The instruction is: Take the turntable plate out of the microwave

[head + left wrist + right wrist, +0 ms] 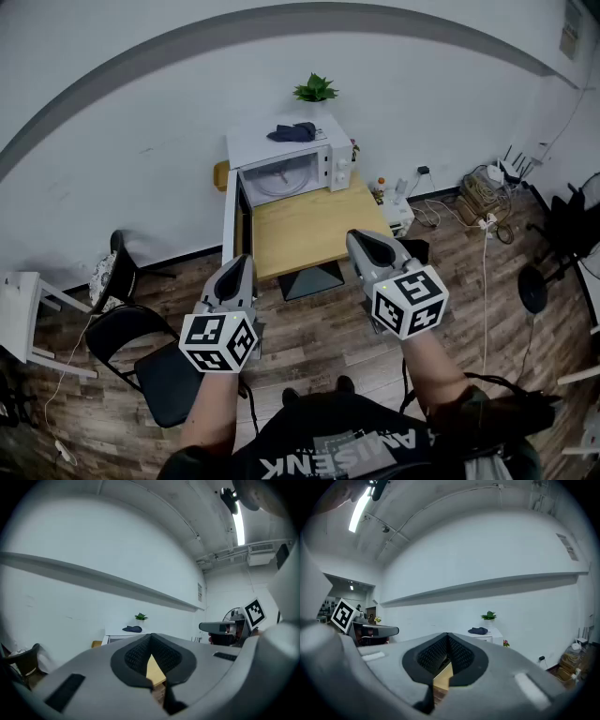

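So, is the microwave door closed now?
No, the door stands swung open at the left, and the turntable plate shows inside.

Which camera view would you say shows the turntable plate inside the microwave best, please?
The head view: through the open door it shows the turntable plate lying inside the microwave. Both gripper views catch little more than the microwave's top with its dark cloth; the cavity is hidden there, so no plate shows.

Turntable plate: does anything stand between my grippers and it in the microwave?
Nothing visible does. The white microwave's door stands open at left, the round glass turntable plate shows inside, and the wooden tabletop before it lies bare.
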The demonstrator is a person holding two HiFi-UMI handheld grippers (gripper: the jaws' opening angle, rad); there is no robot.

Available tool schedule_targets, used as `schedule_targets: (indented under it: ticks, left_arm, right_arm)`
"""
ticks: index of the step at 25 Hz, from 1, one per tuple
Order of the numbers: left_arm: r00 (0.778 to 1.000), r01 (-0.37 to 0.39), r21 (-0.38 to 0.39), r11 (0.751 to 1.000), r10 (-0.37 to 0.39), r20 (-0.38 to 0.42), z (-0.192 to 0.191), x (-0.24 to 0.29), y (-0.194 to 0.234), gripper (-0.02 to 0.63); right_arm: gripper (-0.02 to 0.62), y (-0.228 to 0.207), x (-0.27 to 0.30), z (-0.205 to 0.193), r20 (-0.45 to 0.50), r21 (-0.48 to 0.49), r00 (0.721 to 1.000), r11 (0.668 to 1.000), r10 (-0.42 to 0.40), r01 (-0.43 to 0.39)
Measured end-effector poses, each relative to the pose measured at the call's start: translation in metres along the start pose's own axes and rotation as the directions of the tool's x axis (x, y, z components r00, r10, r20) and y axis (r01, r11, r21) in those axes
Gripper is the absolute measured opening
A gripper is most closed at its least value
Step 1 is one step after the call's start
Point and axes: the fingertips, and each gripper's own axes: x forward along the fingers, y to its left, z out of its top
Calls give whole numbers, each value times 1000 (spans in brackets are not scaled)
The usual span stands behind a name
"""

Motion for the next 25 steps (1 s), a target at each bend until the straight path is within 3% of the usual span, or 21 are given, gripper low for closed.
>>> schedule_targets:
  ticks: [25]
  left_arm:
    - [999, -37, 1, 999, 37, 9, -3, 16, -21, 2]
  right_arm:
    - [5, -32, -14, 1, 29, 44, 999, 999, 14, -15]
